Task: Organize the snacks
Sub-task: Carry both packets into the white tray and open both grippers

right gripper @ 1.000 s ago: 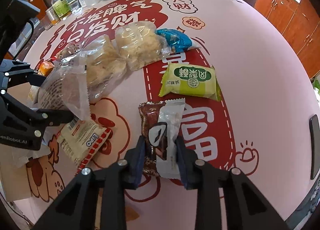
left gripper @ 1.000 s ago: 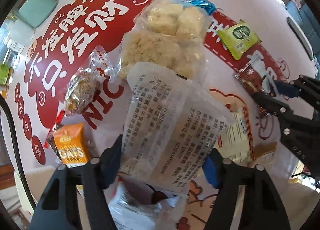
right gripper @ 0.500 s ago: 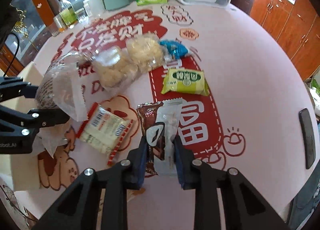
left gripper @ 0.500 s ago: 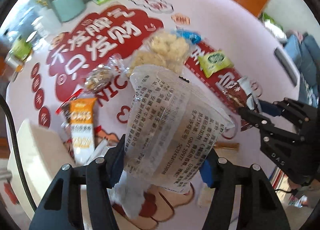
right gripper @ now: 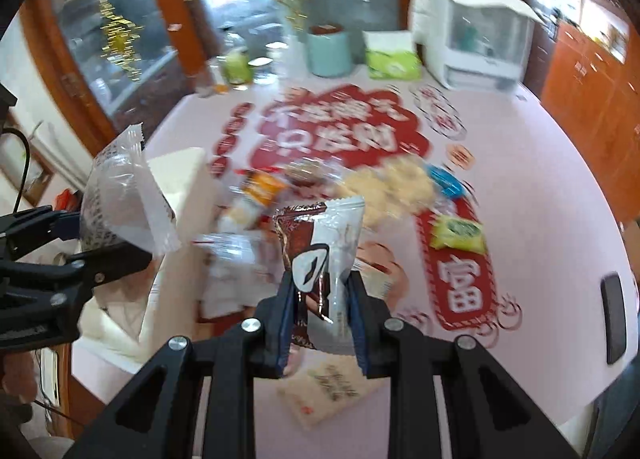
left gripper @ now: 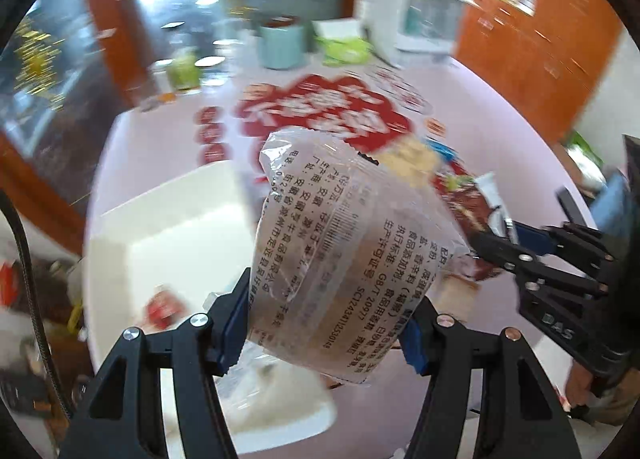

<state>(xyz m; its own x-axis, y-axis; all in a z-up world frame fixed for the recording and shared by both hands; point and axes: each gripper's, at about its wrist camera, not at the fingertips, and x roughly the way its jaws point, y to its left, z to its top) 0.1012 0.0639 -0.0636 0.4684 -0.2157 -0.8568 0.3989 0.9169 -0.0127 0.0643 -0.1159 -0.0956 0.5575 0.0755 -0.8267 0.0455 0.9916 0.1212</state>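
Note:
My left gripper (left gripper: 324, 323) is shut on a clear printed snack bag (left gripper: 344, 251) and holds it in the air beside a white box (left gripper: 168, 235); it also shows in the right wrist view (right gripper: 120, 203). My right gripper (right gripper: 320, 319) is shut on a brown-and-white snack packet (right gripper: 320, 255), lifted above the table. In the left wrist view the right gripper (left gripper: 500, 243) is at the right with the packet (left gripper: 468, 207). Loose snacks lie on the pink table: rice-cake bags (right gripper: 392, 187), a green packet (right gripper: 460, 233), an orange oats packet (right gripper: 260, 191).
The white box (right gripper: 180, 175) stands at the table's left edge with a few packets inside. A teal cup (right gripper: 328, 51), green tissue box (right gripper: 392, 59) and white appliance (right gripper: 472, 43) stand at the back. A dark phone (right gripper: 614, 323) lies far right.
Both grippers have risen and tilted up with their snacks. The left gripper has swung left toward the white box, which now fills its lower left view.

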